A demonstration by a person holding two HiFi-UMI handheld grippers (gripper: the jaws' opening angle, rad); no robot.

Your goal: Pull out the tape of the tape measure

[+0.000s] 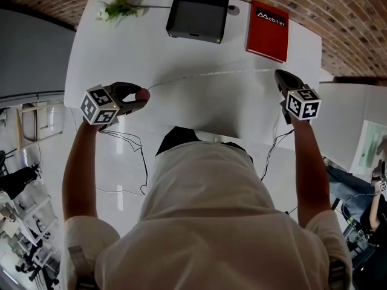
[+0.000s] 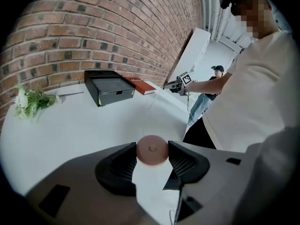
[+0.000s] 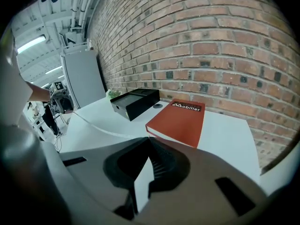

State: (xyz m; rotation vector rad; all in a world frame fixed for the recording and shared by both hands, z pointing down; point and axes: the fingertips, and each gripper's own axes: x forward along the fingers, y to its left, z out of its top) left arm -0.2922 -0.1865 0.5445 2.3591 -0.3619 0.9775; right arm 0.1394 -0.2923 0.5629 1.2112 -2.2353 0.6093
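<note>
tape measure (image 1: 143, 93) sits at the near left of the white table (image 1: 121, 53), clamped between the jaws of the left gripper (image 1: 138, 96). its tape (image 1: 211, 74) is drawn out, and the long axis runs left to right across the table in the head view, climbing slightly toward the far side at the right end. that end meets the tip of the right gripper (image 1: 279, 74), whose jaws are closed together on it.

appearance: we note a small round case, pinkish brown, with a flat face and a small mark at its centre. the tape is thin and pale, barely distinct against the table.

view differences: only the head view shows the whole span between both grippers. the left gripper view shows the case face (image 2: 152, 150) with a black pad pressed on each side; the tape is hard to trace there, and we see the right gripper (image 2: 180, 84) small and well apart. the right gripper view hides the case but shows the tape (image 3: 96, 125) leaving the shut jaws toward the left.

behind the tape along the brick wall we see flowers (image 1: 118, 9), a black box (image 1: 198, 11) and a red book (image 1: 268, 30).
</note>
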